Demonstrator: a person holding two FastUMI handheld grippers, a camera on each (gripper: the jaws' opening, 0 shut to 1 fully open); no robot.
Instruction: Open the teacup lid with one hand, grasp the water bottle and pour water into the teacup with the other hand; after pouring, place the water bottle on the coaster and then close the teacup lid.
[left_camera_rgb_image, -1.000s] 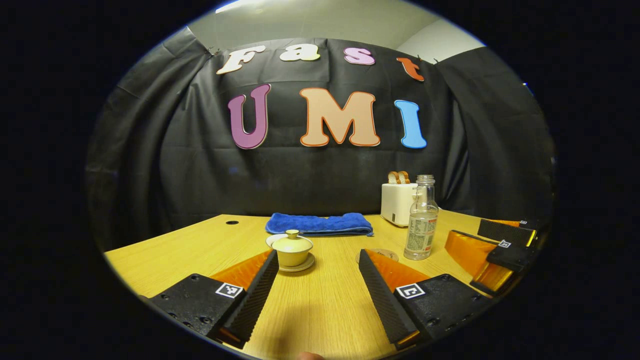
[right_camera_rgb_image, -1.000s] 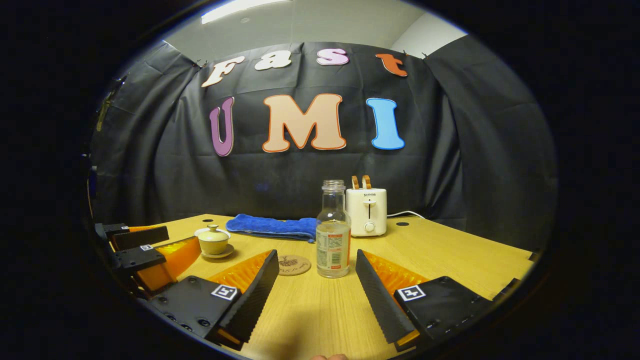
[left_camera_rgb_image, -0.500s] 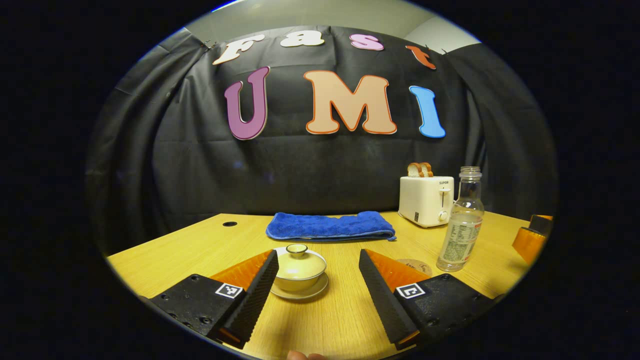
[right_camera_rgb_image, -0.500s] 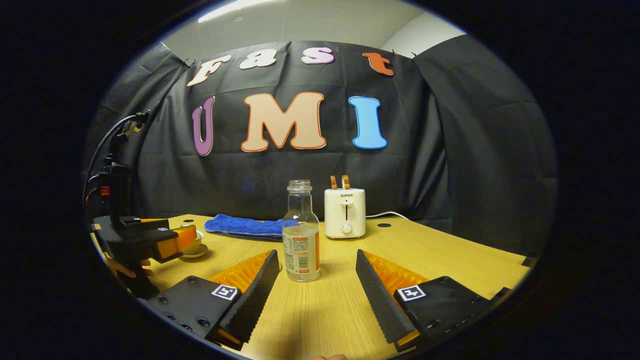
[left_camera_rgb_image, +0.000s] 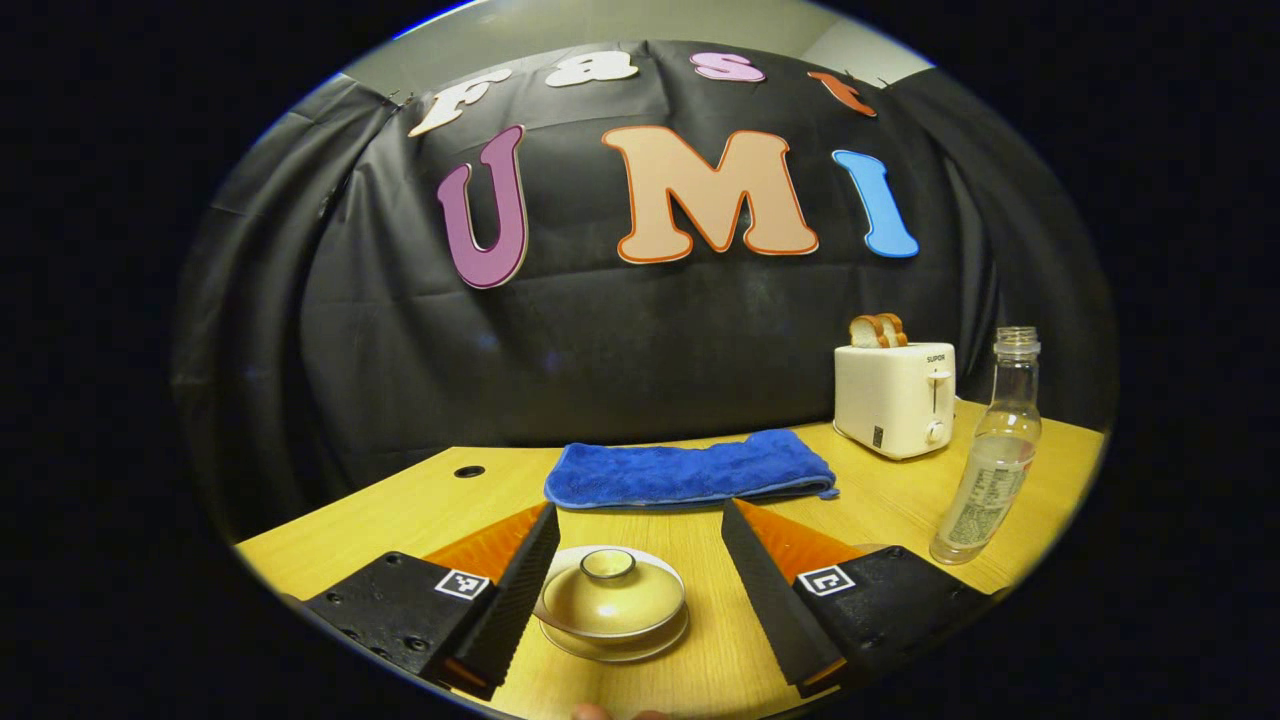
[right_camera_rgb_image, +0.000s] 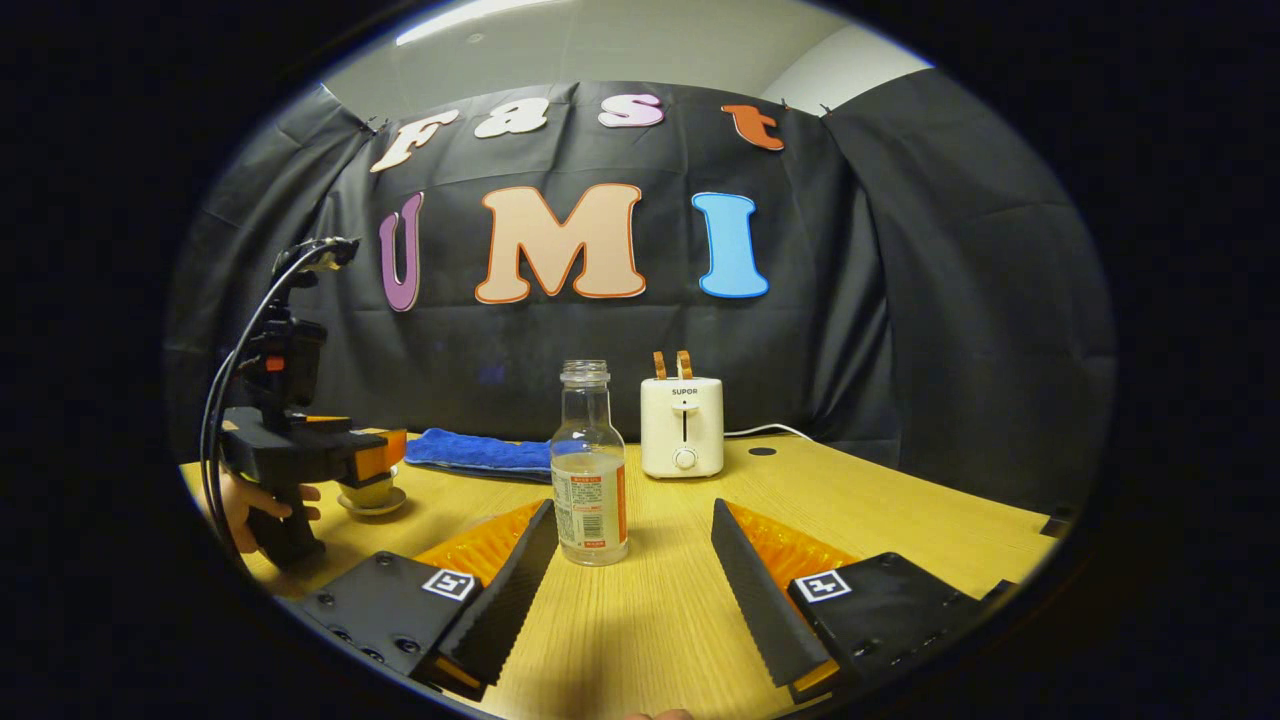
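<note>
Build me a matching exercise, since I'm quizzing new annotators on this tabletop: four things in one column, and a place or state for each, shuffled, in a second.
Things:
1. teacup lid
2. water bottle
3. blue towel
4. toaster

Places or states:
A. folded flat near the back wall
B. bread slices sticking up from its slots
C. uncapped, upright, partly filled
D. on the cup, between the left gripper's open jaws

Pairs: 1-D, 2-C, 3-A, 4-B
</note>
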